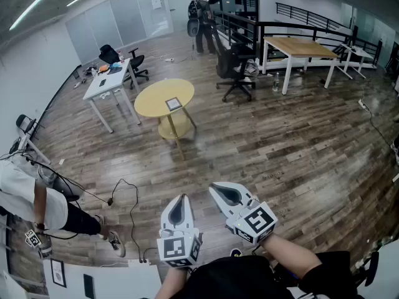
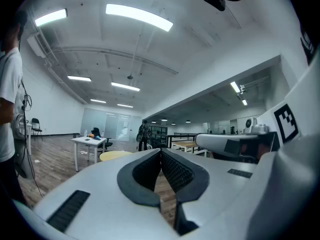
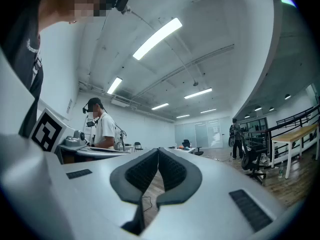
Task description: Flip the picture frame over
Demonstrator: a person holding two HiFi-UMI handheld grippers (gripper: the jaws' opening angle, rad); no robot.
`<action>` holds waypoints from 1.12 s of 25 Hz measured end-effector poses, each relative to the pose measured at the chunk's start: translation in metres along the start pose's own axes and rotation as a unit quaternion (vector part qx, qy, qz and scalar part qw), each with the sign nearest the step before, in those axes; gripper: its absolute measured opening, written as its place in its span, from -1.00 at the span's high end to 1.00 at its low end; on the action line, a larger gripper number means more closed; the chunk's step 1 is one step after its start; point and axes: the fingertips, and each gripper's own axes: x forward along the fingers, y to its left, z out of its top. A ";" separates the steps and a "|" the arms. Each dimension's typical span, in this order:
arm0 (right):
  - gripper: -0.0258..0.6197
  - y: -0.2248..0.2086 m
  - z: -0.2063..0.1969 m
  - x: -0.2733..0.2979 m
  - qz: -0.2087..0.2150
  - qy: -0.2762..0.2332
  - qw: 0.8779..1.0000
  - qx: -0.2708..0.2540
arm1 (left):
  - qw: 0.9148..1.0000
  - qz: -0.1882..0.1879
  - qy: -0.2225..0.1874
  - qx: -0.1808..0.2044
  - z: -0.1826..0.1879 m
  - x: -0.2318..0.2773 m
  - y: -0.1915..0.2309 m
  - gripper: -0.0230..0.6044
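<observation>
The picture frame [image 1: 173, 103] lies flat on a round yellow table [image 1: 159, 98] far across the wooden floor in the head view. Both grippers are held close to my body, well short of the table. My left gripper [image 1: 182, 197] has its jaws shut with nothing between them; the left gripper view shows its dark pads [image 2: 150, 170] meeting at the tip, and the yellow table [image 2: 114, 155] shows beyond them. My right gripper [image 1: 212, 187] is shut and empty too, and its pads [image 3: 172, 170] touch at the tip. The frame is too small to make out in either gripper view.
A white desk [image 1: 107, 85] with a chair stands left of the round table. A black office chair [image 1: 237, 70] and a wooden desk [image 1: 300, 47] stand at the right. A person [image 1: 34, 207] stands at the near left by floor cables [image 1: 128, 201]. Another person [image 1: 201, 18] is far back.
</observation>
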 end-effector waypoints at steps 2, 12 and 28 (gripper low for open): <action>0.86 0.002 0.000 0.004 -0.002 0.001 1.000 0.003 | 1.000 -0.003 0.002 0.010 0.002 0.001 0.000 0.85; 0.86 0.040 -0.015 0.026 0.011 0.019 1.000 0.017 | 1.000 -0.001 0.021 0.019 -0.009 -0.020 0.023 0.85; 0.86 0.091 -0.033 0.062 0.014 0.029 0.999 0.031 | 1.000 0.015 0.022 0.010 -0.022 -0.053 0.088 0.85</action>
